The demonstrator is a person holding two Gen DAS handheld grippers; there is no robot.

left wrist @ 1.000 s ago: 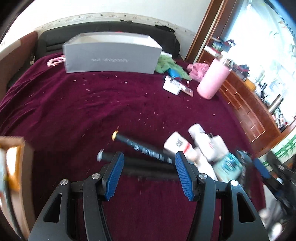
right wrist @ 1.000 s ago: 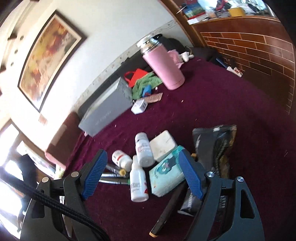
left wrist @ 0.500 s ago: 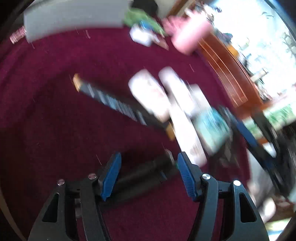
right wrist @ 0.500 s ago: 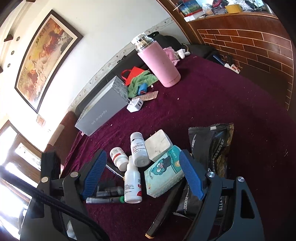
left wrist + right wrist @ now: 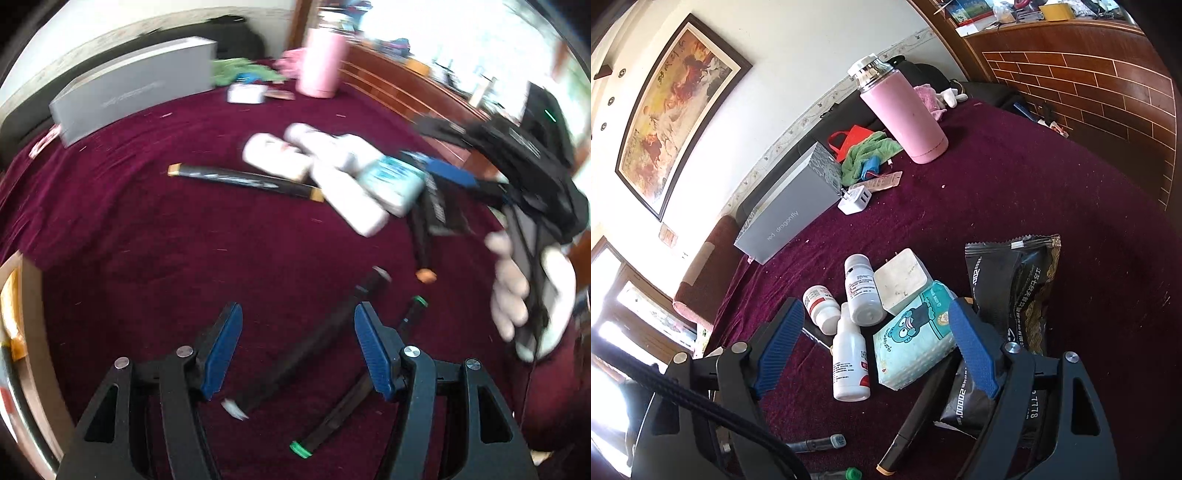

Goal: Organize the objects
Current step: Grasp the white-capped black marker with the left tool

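- Hovering low over the maroon bedspread (image 5: 155, 258), the left gripper (image 5: 297, 349) has its blue-padded jaws wide apart, with a black marker (image 5: 314, 341) lying diagonally between them; whether either pad touches it cannot be told through the blur.
- Just right of it, at lower centre of the left wrist view, lies a green-capped pen (image 5: 354, 387).
- At the bottom of the right wrist view, the right gripper (image 5: 875, 341) has its jaws apart, empty, above a white spray bottle (image 5: 849, 360) and a teal tissue pack (image 5: 916, 341).
- At centre frame sit two white pill bottles (image 5: 860, 291), a white charger block (image 5: 901, 280) and a black snack bag (image 5: 1012, 295).
- Toward the upper frame stand a grey box (image 5: 790, 214) and a pink flask (image 5: 905, 110).
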